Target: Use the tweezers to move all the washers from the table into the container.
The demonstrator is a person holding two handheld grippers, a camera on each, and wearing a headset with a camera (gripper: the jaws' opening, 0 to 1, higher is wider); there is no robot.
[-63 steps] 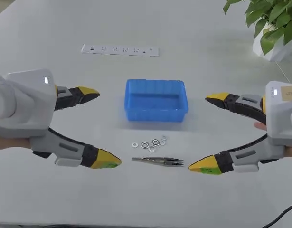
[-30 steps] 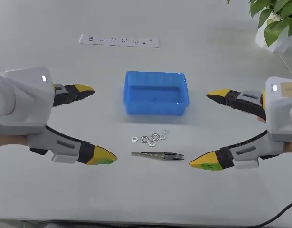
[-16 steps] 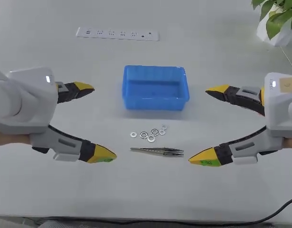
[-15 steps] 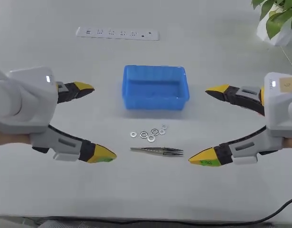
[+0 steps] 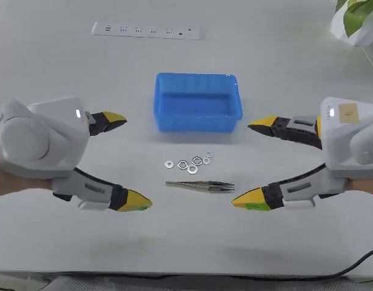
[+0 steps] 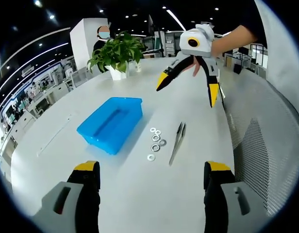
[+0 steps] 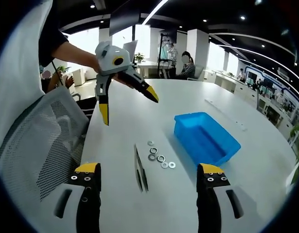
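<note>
Washers (image 5: 188,163) lie clustered on the table (image 5: 277,54), just beyond the tweezers (image 5: 200,185) and in front of the blue container (image 5: 197,121). They sit between the left gripper (image 5: 134,160) and the right gripper (image 5: 244,165), touching neither. Both grippers' jaws are spread wide, holding nothing.

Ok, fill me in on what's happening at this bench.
A person holds a two-jaw gripper in each hand above a white table. The left gripper and the right gripper are both open and hold nothing. They face each other, one on either side of the work. The tweezers lie flat on the table between them, not yet picked up. The washers sit in a small cluster just beyond the tweezers. The blue container behind them looks empty.
</note>
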